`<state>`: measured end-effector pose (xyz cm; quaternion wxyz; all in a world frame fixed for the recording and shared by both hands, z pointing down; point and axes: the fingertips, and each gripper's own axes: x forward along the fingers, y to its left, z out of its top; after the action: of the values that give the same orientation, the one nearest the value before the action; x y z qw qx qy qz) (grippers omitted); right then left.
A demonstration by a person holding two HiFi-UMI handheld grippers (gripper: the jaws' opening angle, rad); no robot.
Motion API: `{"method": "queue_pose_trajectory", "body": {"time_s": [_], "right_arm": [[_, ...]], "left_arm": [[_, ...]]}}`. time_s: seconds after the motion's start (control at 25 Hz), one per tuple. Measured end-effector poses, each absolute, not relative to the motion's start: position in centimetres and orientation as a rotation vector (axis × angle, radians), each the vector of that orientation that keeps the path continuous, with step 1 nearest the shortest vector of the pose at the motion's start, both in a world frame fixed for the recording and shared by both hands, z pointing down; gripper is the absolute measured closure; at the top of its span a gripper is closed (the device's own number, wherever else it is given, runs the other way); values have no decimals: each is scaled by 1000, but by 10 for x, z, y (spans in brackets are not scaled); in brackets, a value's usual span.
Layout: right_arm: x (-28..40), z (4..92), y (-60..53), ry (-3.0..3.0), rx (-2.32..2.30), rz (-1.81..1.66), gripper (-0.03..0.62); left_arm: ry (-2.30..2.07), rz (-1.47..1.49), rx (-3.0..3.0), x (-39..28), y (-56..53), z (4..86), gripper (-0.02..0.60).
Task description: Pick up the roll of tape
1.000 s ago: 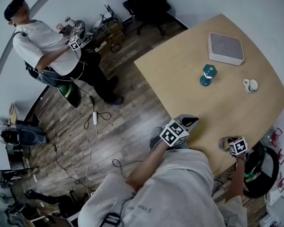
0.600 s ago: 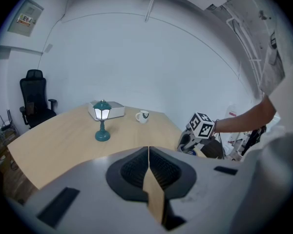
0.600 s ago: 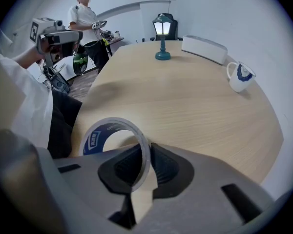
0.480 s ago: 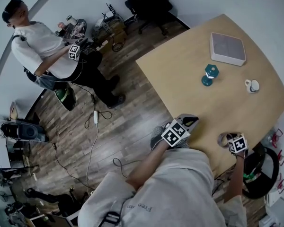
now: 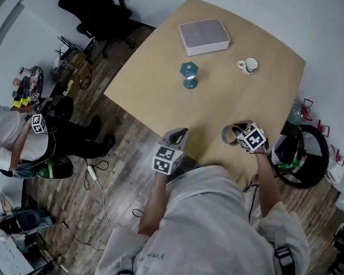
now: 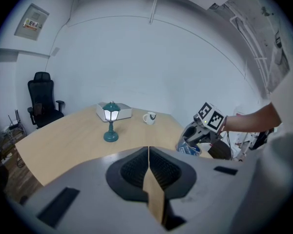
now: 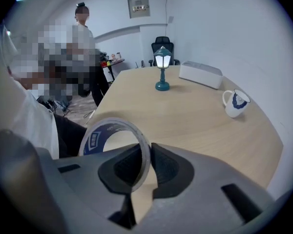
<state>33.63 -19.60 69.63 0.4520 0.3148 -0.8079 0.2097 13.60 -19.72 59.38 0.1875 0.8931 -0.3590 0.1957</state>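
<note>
The roll of tape (image 7: pixel 94 139) is a grey ring with a blue printed inner face. My right gripper (image 7: pixel 146 152) is shut on its wall, one pad inside the ring and one outside. In the head view the tape (image 5: pixel 230 134) hangs at the near right edge of the wooden table (image 5: pixel 229 99), in front of the right gripper (image 5: pixel 241 135), and seems raised off the wood. My left gripper (image 5: pixel 178 136) is shut on nothing at the table's near edge. The left gripper view shows its jaws (image 6: pixel 148 150) closed, with the right gripper (image 6: pixel 198 133) and tape (image 6: pixel 187 148) beyond.
On the table stand a teal lamp (image 5: pixel 189 75), a white mug (image 5: pixel 249 65) and a white box (image 5: pixel 203 36). A black office chair (image 5: pixel 97 10) is at the far left. A second person (image 5: pixel 11 136) stands on the floor at left. A black ring-shaped object (image 5: pixel 305 153) sits right of the table.
The head view has swung, so the table now sits higher and more central. My right gripper has risen and moved inward with the tape in its jaws. The left gripper has stayed by the edge.
</note>
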Motion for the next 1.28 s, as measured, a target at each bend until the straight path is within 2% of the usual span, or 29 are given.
{"method": "queue_pose_trajectory", "body": {"time_s": [0.64, 0.96, 1.28], "right_arm": [[257, 615, -238, -2359, 1202, 510, 543], [239, 601, -234, -2425, 1384, 495, 546], [232, 596, -229, -2439, 1375, 394, 551]], "left_arm": [[-1133, 524, 2491, 137, -214, 585, 575], [-1186, 487, 2477, 125, -218, 586, 575], [-1198, 415, 2486, 126, -218, 575, 577]]}}
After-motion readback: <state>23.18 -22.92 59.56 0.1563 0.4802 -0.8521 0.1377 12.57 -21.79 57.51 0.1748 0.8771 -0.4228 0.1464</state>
